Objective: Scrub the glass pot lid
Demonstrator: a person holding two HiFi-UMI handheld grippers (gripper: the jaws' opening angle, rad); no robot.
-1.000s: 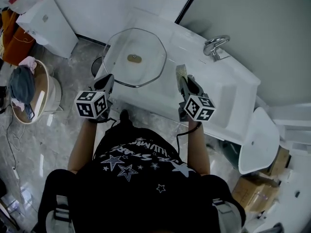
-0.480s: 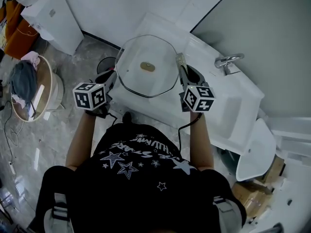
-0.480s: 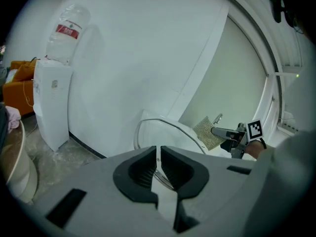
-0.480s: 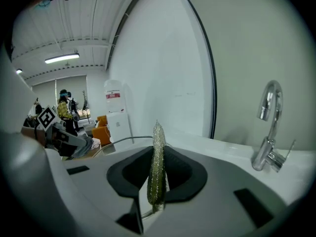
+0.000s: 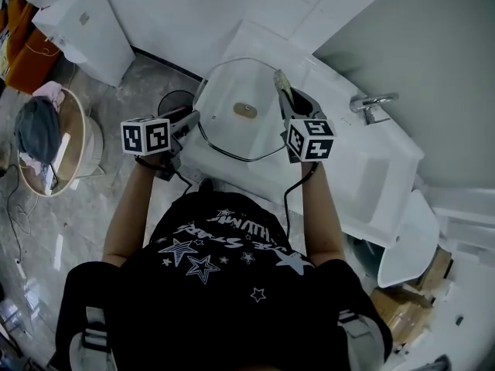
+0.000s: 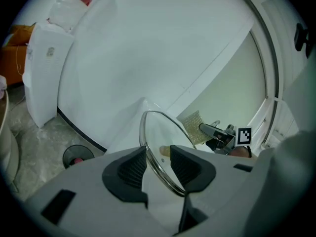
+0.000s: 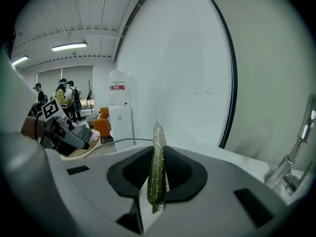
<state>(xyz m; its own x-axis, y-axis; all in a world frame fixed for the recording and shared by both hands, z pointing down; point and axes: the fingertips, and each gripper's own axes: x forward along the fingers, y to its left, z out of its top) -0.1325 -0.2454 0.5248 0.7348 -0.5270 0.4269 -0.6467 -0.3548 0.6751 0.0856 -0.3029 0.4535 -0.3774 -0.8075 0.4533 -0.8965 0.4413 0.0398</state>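
The left gripper (image 6: 158, 163) jaws have just been opening and stand wide, with the glass pot lid's (image 6: 159, 132) rim loose between them. The right gripper (image 7: 157, 179) jaws clamp a scouring pad (image 7: 157, 152). Ungripped, the tilted lid could slide off the table's (image 5: 363, 168) lower edge under scrubbing. There is open room at upper left, and the faucet (image 5: 373, 103) stands at right.

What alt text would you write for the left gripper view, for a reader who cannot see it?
The rim of a glass pot lid passes between the jaws of the left gripper, which have just been opening and do not press it. Beyond, the right gripper holds a scouring pad near the lid.
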